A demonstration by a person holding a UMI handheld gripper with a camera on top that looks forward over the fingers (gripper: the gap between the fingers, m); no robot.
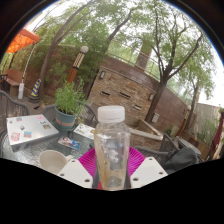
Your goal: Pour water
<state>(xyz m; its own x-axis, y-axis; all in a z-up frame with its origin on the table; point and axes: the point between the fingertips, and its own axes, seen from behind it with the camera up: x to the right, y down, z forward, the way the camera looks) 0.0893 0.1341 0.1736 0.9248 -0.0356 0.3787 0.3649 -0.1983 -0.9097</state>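
Observation:
A clear plastic water bottle (111,145) with a white cap stands upright between my gripper's (111,168) two fingers. The magenta pads (88,160) press against its sides, so the gripper is shut on the bottle and holds it above the table. A white cup (52,160) sits on the glass table (20,150) just ahead and to the left of the fingers. The bottle's base is hidden below the fingers.
A potted green plant (69,103) stands on the table beyond the cup. A white tray-like box (30,128) lies to the left, with small packets (70,143) near the cup. A stone wall (125,85), trees and patio chairs lie beyond.

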